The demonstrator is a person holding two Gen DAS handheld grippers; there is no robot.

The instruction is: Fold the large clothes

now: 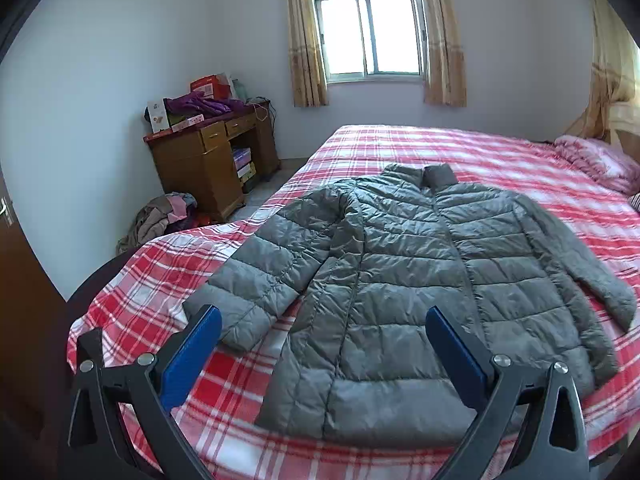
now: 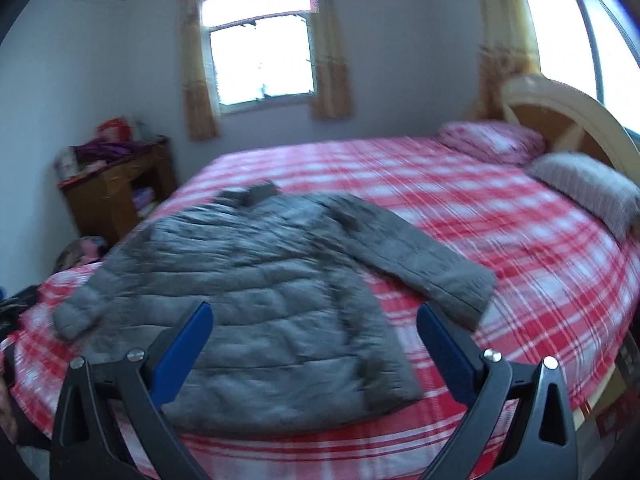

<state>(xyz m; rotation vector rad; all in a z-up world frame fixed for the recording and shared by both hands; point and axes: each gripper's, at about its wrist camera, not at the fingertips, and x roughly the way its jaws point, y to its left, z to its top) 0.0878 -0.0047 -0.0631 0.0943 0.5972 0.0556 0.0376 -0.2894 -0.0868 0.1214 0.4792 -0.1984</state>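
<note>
A grey quilted puffer jacket lies flat and zipped on a bed with a red and white plaid sheet, collar towards the window, both sleeves spread out to the sides. My left gripper hovers open above the jacket's hem and left sleeve cuff, nothing between its blue pads. In the right wrist view the same jacket appears blurred, and my right gripper stands open above its lower right part, close to the right sleeve cuff. Neither gripper touches the cloth.
A wooden desk piled with boxes and purple cloth stands by the left wall, with a heap of clothes on the floor beside it. Pillows and a curved headboard are at the right. A curtained window is behind the bed.
</note>
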